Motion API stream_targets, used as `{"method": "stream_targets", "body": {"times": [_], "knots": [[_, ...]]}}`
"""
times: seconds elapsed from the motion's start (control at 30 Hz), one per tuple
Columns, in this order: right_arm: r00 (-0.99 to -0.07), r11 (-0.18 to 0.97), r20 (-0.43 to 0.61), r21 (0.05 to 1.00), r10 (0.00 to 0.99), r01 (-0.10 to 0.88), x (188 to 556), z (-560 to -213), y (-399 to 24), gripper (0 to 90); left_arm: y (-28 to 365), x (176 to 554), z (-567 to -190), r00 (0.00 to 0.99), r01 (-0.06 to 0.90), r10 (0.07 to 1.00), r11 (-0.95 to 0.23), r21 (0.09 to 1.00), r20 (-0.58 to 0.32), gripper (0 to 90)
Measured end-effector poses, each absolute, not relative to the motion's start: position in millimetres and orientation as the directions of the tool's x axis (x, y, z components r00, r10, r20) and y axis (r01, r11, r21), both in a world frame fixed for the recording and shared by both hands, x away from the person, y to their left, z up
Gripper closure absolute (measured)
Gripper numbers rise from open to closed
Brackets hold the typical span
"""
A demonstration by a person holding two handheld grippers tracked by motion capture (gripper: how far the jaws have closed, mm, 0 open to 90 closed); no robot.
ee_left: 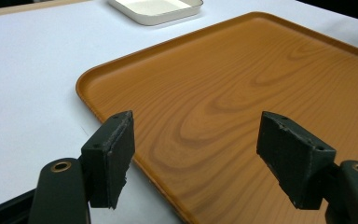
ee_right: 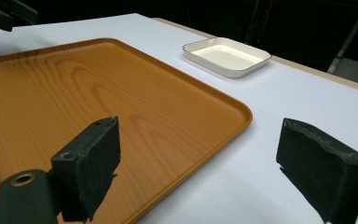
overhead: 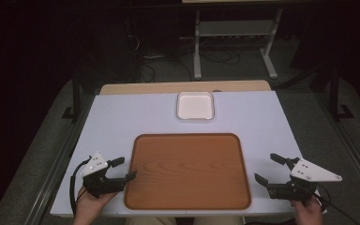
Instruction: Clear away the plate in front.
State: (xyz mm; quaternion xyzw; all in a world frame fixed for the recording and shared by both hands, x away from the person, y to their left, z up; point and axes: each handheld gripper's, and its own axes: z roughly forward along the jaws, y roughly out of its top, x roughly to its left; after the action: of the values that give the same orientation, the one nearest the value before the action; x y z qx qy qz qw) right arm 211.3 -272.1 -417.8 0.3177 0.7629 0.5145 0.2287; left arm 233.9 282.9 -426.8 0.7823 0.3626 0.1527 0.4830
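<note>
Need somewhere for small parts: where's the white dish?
High view: the white dish sits empty at the table's far middle, just beyond the wooden tray, apart from it.

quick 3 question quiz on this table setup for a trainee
1. True or false: the wooden tray has something lying on it.
2. The white dish sits: A) on the tray, B) beyond the tray's far edge, C) at the tray's left.
3. How do the jaws of the left gripper and right gripper stand?

Key: 1. False, its surface is bare. 2. B, on the white tabletop, apart from the tray. 3. Both are spread apart, holding nothing.
</note>
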Motion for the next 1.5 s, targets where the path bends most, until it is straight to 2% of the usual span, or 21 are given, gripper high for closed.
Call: {"method": "stream_targets", "body": {"times": [0.77,1.5], "knots": [[-0.698,0.274,-0.027,0.930,0.715,0.244,210.5,-417.3,-271.3,12.5,278.8,237.3,-426.1,0.691,0.421,0.713,-0.267,0.867,-0.116,27.6],[-0.688,0.259,-0.015,0.932,0.726,0.253,210.9,-418.0,-272.8,12.5,257.1,252.5,-414.1,0.712,0.384,0.695,-0.268,0.884,-0.099,27.5]]}}
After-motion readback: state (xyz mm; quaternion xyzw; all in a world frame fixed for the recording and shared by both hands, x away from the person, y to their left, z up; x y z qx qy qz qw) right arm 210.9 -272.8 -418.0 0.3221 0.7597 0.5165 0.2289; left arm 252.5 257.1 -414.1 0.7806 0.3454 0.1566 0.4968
